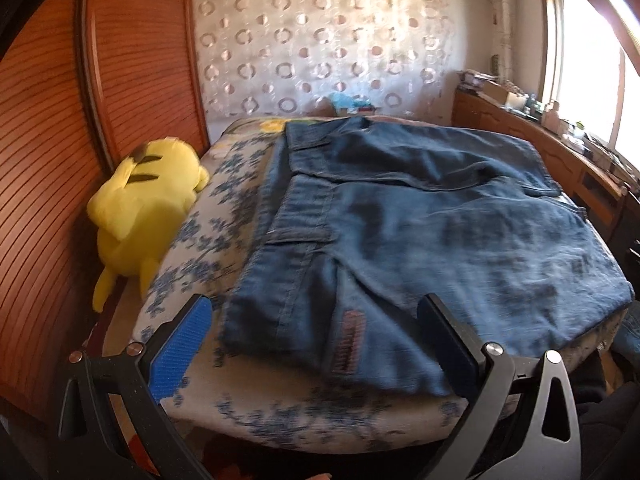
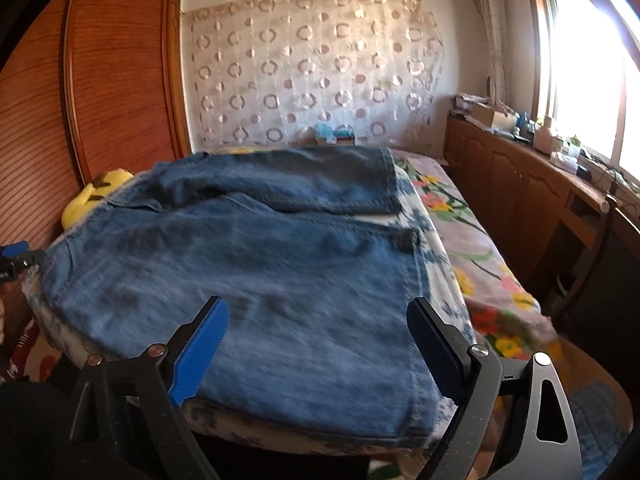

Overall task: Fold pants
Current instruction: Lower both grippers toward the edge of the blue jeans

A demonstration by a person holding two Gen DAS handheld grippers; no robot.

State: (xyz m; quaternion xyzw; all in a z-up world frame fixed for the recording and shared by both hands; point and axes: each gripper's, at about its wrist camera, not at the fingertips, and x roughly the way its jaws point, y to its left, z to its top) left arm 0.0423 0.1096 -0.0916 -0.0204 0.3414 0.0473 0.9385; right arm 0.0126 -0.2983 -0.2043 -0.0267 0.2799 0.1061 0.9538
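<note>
Blue denim pants (image 1: 420, 216) lie folded in layers on a floral cushion on the bed, waistband side to the left in the left wrist view. They also fill the middle of the right wrist view (image 2: 256, 264). My left gripper (image 1: 316, 316) is open and empty, just short of the near left corner of the pants. My right gripper (image 2: 318, 316) is open and empty, its fingers over the near right part of the pants. The left gripper's tip also shows at the left edge of the right wrist view (image 2: 16, 252).
A yellow plush toy (image 1: 144, 208) lies left of the cushion against a wooden wardrobe (image 1: 132, 60). The floral bedspread (image 2: 480, 248) extends right. A wooden cabinet (image 2: 520, 184) with clutter runs under the window. A patterned curtain (image 2: 312, 68) hangs behind.
</note>
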